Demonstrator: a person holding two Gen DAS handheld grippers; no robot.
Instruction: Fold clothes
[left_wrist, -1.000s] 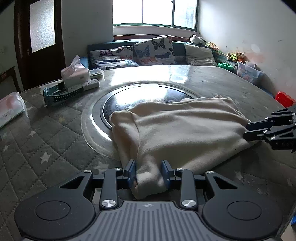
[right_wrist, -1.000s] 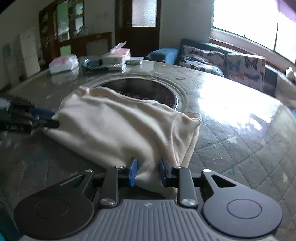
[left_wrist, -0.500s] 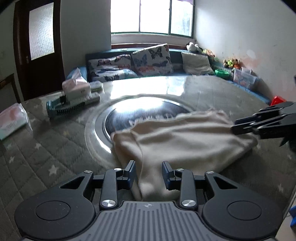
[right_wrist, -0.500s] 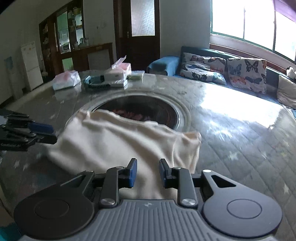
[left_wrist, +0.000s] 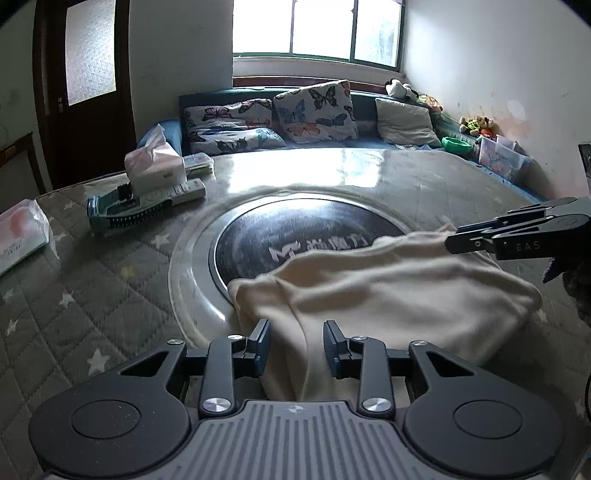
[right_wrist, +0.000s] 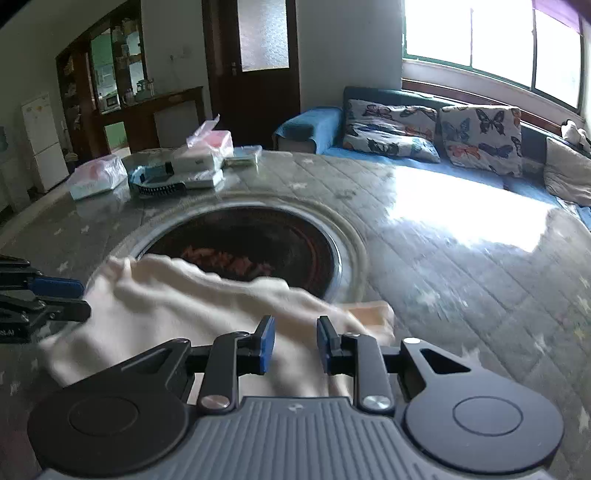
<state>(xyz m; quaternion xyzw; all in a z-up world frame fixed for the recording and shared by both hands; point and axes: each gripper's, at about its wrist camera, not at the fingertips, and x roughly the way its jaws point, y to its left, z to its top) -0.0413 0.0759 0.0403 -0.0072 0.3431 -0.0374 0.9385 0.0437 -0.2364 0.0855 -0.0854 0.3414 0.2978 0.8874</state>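
In the left wrist view the left gripper (left_wrist: 295, 341) stands open with the folded cream garment (left_wrist: 388, 295) lying between and beyond its jaws, while the right wrist view shows the right gripper (right_wrist: 291, 338) likewise open over that garment (right_wrist: 177, 299) on the quilted table (right_wrist: 461, 266).

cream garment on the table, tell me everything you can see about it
The cream garment looks like soft, thick knit fabric, plain, folded into a rough rectangle with rounded, rumpled edges. It lies on the quilted star-print table, partly covering the dark round inset. Its near edge runs between the fingers of the left gripper and the right gripper, both parted; contact is unclear.
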